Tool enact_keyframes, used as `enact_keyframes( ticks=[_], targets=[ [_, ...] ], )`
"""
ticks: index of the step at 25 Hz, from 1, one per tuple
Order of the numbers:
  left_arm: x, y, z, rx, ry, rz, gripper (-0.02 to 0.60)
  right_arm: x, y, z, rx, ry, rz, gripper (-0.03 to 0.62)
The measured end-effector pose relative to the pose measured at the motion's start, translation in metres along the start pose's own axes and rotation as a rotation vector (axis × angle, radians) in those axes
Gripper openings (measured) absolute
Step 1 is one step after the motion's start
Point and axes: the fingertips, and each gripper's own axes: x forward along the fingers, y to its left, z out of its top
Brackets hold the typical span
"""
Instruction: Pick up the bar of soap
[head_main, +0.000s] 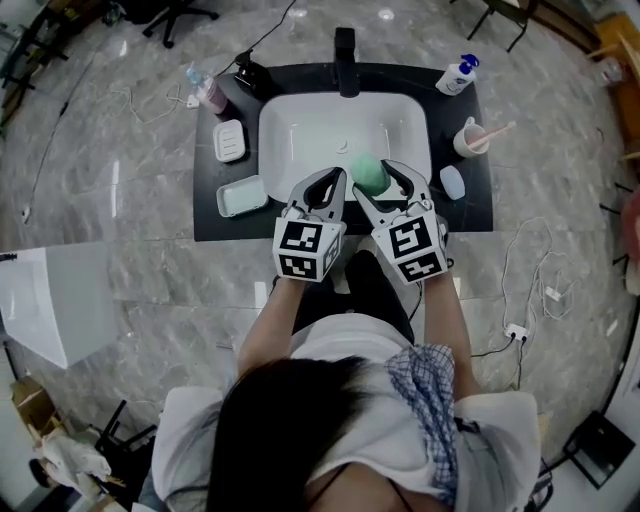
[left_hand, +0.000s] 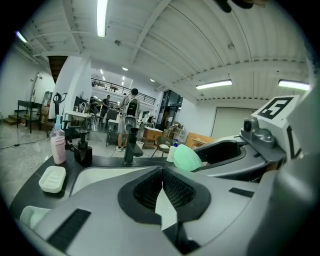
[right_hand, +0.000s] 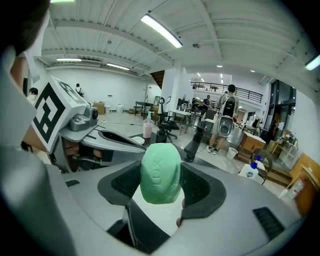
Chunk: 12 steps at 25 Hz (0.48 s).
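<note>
The green oval bar of soap (head_main: 370, 175) hangs over the front of the white sink basin (head_main: 300, 130), and my right gripper (head_main: 383, 174) is shut on it. In the right gripper view the soap (right_hand: 160, 165) stands on end between the two black pads (right_hand: 200, 187), filling the gap. My left gripper (head_main: 337, 178) is close beside the right one on its left, shut with nothing in it. In the left gripper view its pads (left_hand: 145, 187) meet at the tip, and the soap (left_hand: 186, 157) shows just to their right.
The basin is set in a black countertop (head_main: 210, 215). A black faucet (head_main: 345, 48) stands at the back. On the left are a white soap dish (head_main: 230, 140), a pale green tray (head_main: 241, 196) and a pink bottle (head_main: 209, 93). A white bottle (head_main: 458, 76) and a cup with a toothbrush (head_main: 470, 138) stand on the right.
</note>
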Motion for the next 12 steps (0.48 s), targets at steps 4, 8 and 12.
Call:
enact_keyframes(
  ticks=[4,8,12],
  targets=[
    [0.016,-0.029,-0.002,0.020,0.015,-0.058,0.011,-0.019,-0.022,-0.021,0.041,0.020,-0.060,0.259],
    [0.032,-0.058,-0.006,0.037,0.029,-0.116,0.011,-0.038,-0.043,-0.045,0.085,0.046,-0.114,0.259],
    [0.047,-0.086,-0.008,0.054,0.043,-0.170,0.011,-0.056,-0.060,-0.065,0.119,0.067,-0.160,0.259]
  ],
)
